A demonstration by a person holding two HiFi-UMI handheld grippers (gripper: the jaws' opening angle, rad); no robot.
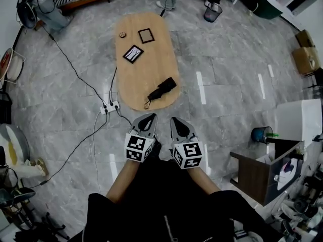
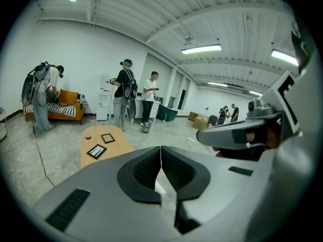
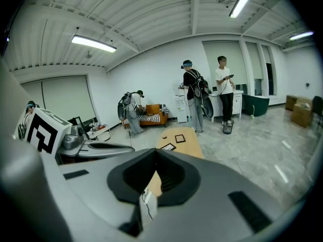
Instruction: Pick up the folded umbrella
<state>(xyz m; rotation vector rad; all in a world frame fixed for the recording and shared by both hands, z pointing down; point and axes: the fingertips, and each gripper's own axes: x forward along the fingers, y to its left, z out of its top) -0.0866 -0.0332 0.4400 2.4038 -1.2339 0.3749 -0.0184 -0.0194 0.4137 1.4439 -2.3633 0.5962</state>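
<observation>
Both tools are held side by side over the floor (image 1: pixel 227 84), just short of the near end of the surface (image 1: pixel 146 69). The left gripper (image 1: pixel 150 118) is seen with its jaws pressed together on nothing, and the right gripper (image 1: pixel 176 122) is likewise closed and empty. The umbrella (image 1: pixel 162 88) is found at about 12 o'clock from them, lying flat on the surface's near end and well apart from both. It is slanted from 8 to 2 o'clock, with a thin strap loop (image 1: pixel 147 105) trailing at its 8 o'clock end.

The step in hand is judged to be the approach. One gripper is best opened wide before it is lowered, then turned square to the slanted long axis and closed across the short width near the middle, so that the load hangs balanced. The loop is best left alone, since a pinch there would let the bundle swing.

The umbrella is seen as a short, dark, stubby roll of folded fabric, probably soft and a little slippery, so a firm squeeze is advised. The surface is a long oval of pale, smooth wood, on which sliding is to be expected. Two flat dark-framed rectangles (image 1: pixel 133 53) and a small round thing (image 1: pixel 122 34) are set toward its far end. The floor is laid in glossy grey stone tiles
</observation>
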